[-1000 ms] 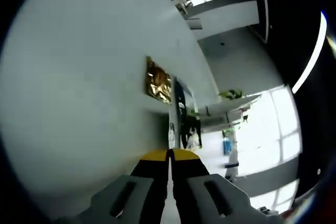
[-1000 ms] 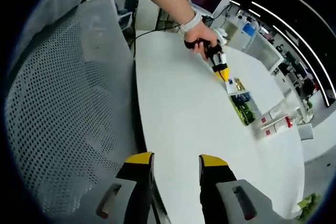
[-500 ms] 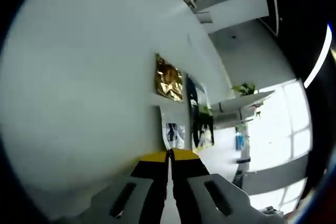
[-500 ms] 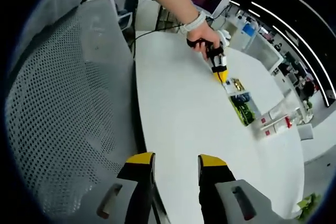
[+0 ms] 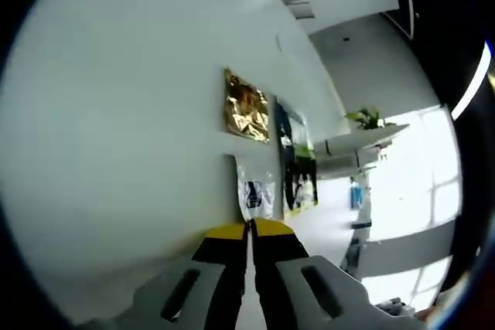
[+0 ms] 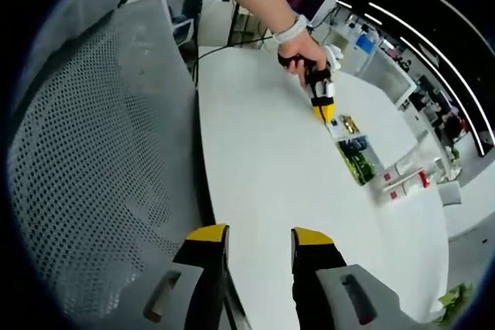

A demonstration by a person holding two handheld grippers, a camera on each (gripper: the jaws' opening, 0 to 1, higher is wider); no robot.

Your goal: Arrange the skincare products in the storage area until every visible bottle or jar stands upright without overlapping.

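Left gripper view has the left gripper [image 5: 249,229] with its yellow-tipped jaws pressed together, gripping nothing I can make out, their tips just short of a white sachet [image 5: 254,191] lying flat on the white table [image 5: 116,129]. Beyond the sachet lie a dark green packet [image 5: 298,168] just beside it and a gold foil sachet [image 5: 246,106] a little farther along, all flat. These look light, thin and floppy, likely slick on the foil, so I would pinch an edge seam, not the middle. From the right gripper view, the right gripper [image 6: 257,241] hangs with jaws apart near the table's edge, well apart from the sachets; past the green packet there lie two white tubes with red caps [image 6: 404,179], probably stiffer and best taken across the body.
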